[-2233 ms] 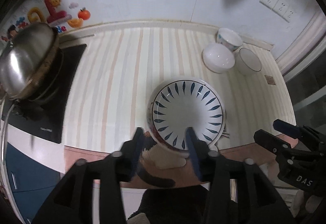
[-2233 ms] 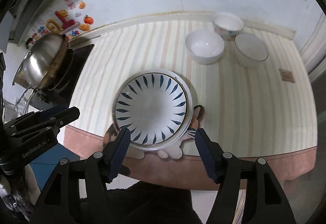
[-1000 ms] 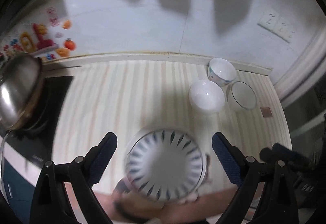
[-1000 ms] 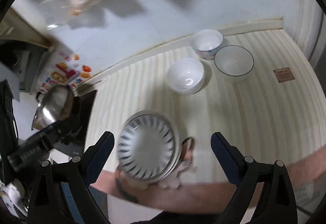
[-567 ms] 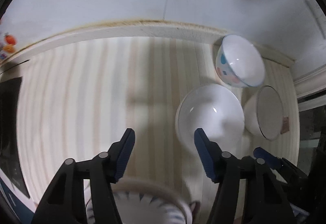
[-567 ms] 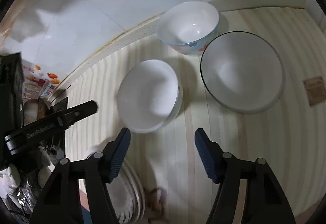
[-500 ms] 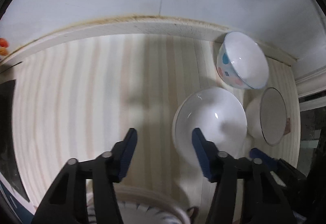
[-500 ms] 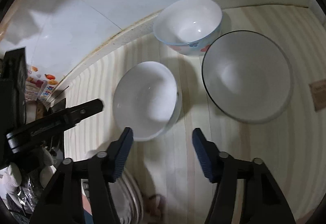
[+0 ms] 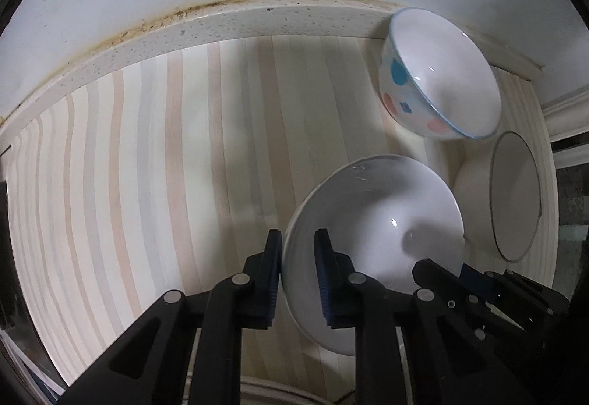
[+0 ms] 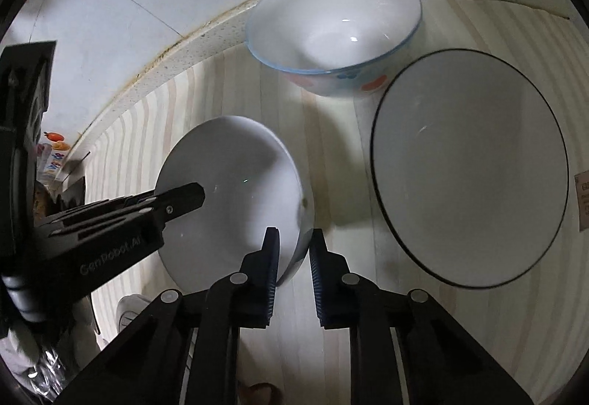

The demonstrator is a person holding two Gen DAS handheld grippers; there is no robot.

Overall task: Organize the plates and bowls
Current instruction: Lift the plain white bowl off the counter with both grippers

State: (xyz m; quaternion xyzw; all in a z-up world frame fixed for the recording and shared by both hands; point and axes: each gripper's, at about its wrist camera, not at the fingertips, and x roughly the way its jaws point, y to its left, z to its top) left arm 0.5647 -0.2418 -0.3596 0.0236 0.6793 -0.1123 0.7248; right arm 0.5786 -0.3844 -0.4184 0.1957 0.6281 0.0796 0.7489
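On the striped cream tabletop (image 9: 154, 191) the plain white ceramic bowl (image 9: 375, 221) serves as the landmark, and both tools are at work on it. At its left rim, the left gripper (image 9: 297, 258) has its blue-padded fingers (image 9: 274, 258) closed on the wall, one pad outside and one inside. On the bowl's opposite, right rim, the right gripper (image 10: 292, 250) stands the same way, fingers (image 10: 271, 254) drawn in astride the edge; whether they press firmly or only straddle it I cannot tell from the right wrist view. The bowl looks tipped and perhaps partly raised, though its base is hidden.

Behind the white bowl and to its right, against the speckled backsplash ledge (image 9: 257, 18), sits a white bowl with a blue rim and pink and blue spots (image 9: 438, 74), untouched. Directly right of the white bowl, just beside it, stands a wide white bowl with a thin dark rim (image 10: 471, 166), also untouched and holding nothing.

Nearer the viewer than the white bowl, the curved edge of a plate stack (image 9: 272, 386) shows at the bottom of the left wrist view, so the plates seem gathered already. By my reading the bowls are the remaining work: none is nested yet, and the white one is only now being taken up, likely to go into or onto one of its neighbours.
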